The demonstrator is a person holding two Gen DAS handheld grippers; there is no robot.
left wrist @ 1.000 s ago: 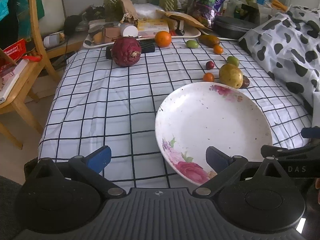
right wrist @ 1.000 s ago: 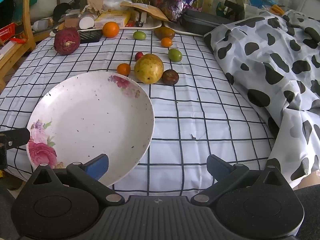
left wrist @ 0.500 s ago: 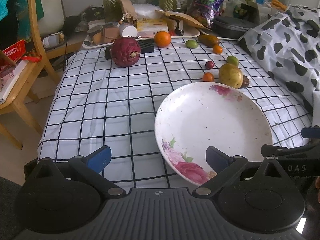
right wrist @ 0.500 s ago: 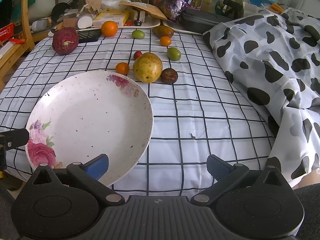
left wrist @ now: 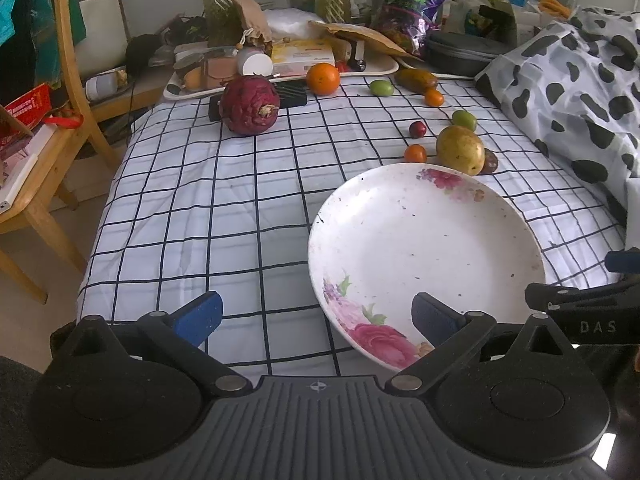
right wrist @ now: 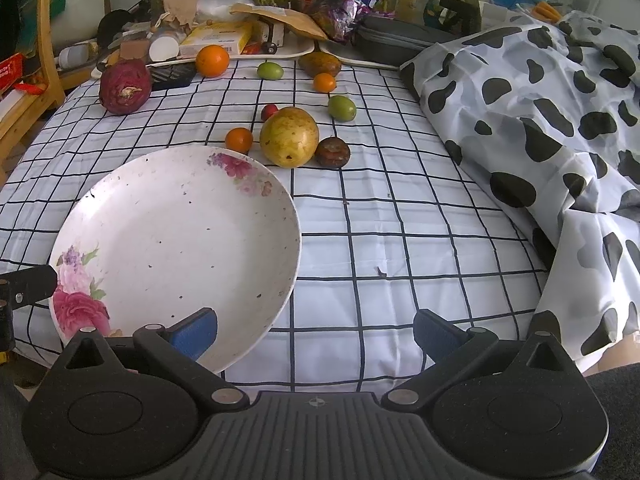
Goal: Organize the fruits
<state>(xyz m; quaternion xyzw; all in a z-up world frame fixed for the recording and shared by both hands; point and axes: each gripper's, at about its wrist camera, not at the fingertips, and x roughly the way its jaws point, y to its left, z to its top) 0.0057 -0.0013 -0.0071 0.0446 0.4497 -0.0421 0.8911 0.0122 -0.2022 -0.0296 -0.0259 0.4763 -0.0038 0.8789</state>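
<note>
A white flowered plate [left wrist: 424, 248] [right wrist: 176, 240] lies empty on the checked cloth near the front edge. Behind it sit a yellow mango [left wrist: 459, 150] [right wrist: 289, 136], a small orange fruit [left wrist: 415, 153] [right wrist: 239, 139], a dark brown fruit [right wrist: 332, 151], a red berry [right wrist: 269, 111] and green fruits [right wrist: 342, 107]. A dark red dragon fruit [left wrist: 250, 106] [right wrist: 125, 92] and an orange [left wrist: 323, 78] [right wrist: 212, 60] lie farther back. My left gripper [left wrist: 316, 316] hovers open at the plate's near left. My right gripper [right wrist: 316, 332] hovers open at its near right rim.
A cow-print blanket [right wrist: 540, 120] fills the right side. Trays [left wrist: 280, 76] with boxes, bags and a black case [right wrist: 400, 38] crowd the back edge. A wooden chair [left wrist: 44, 128] stands left of the table. Bare checked cloth [left wrist: 200, 208] lies left of the plate.
Both views have shifted slightly; the right gripper has edged a little forward toward the fruits. Nothing was picked up or moved on the cloth.
</note>
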